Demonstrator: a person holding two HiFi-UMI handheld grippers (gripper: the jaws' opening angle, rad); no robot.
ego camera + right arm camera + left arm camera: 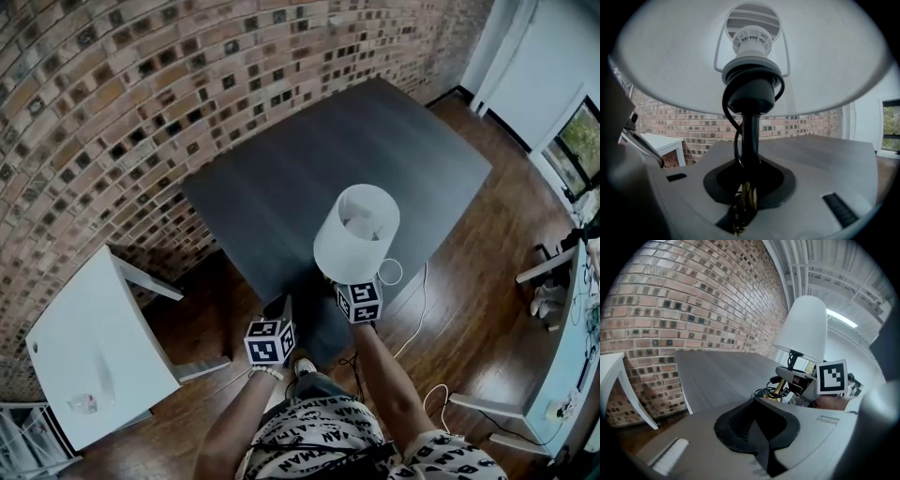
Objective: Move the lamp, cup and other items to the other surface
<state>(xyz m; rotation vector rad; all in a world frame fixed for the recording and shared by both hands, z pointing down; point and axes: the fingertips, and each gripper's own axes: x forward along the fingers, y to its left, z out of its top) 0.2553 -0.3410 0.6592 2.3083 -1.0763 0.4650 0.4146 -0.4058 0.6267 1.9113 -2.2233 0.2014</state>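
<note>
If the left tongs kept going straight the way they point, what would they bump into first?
Probably the dark table top, since the left tongs aim low across it. If they skim above it, the brick wall comes next. The lamp stands off to the right.

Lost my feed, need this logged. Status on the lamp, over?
Right gripper shut on lamp at its stem, shade up, over near edge of dark table. Left gripper shut, empty. Tabletop ahead bare.

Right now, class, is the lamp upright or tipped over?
Upright: the lamp stands shade-up, its stem clamped in the right gripper.
</note>
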